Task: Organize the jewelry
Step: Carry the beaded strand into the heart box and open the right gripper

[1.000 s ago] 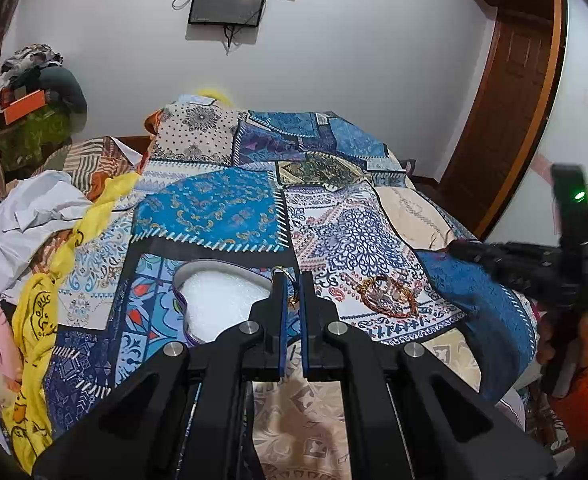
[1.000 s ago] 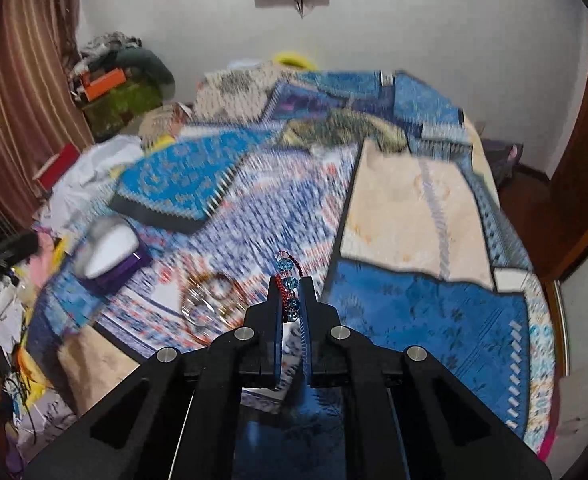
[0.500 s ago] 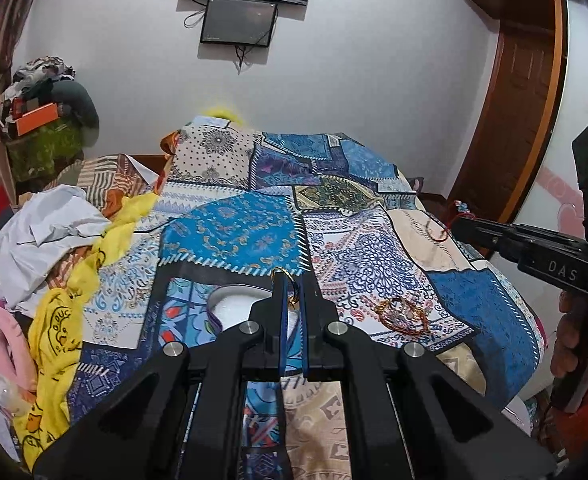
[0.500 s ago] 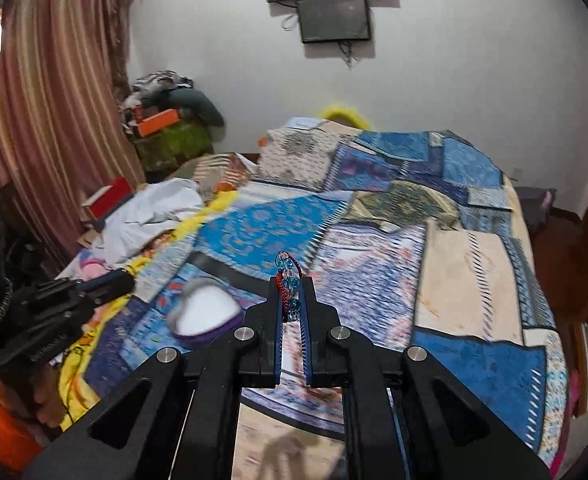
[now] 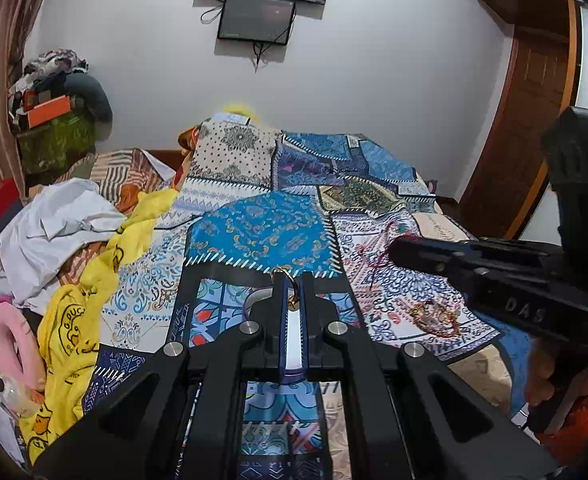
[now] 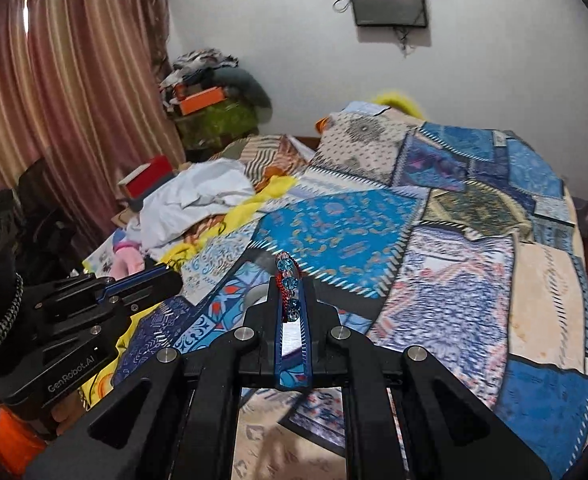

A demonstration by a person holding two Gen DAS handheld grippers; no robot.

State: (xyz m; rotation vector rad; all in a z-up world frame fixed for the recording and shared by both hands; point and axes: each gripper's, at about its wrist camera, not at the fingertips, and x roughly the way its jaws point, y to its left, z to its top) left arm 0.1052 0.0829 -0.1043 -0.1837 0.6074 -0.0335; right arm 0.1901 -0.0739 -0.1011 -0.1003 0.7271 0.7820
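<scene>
Two grabbers hold jewelry up over the patchwork bed

The left gripper (image 5: 292, 280) is squeezed tight on a small gold ring (image 5: 283, 274), and the ring pokes up from between its tips. The right gripper (image 6: 291, 288) is pinched on a bracelet with blue beads and red thread (image 6: 287, 276). Both are up in the air above the colorful bedspread (image 5: 265, 232). A white jewelry box (image 5: 294, 346) sits on the bed, right behind the left tips. A pile of gold bangles (image 5: 434, 316) lies on the bedspread, well to the right of the box
</scene>
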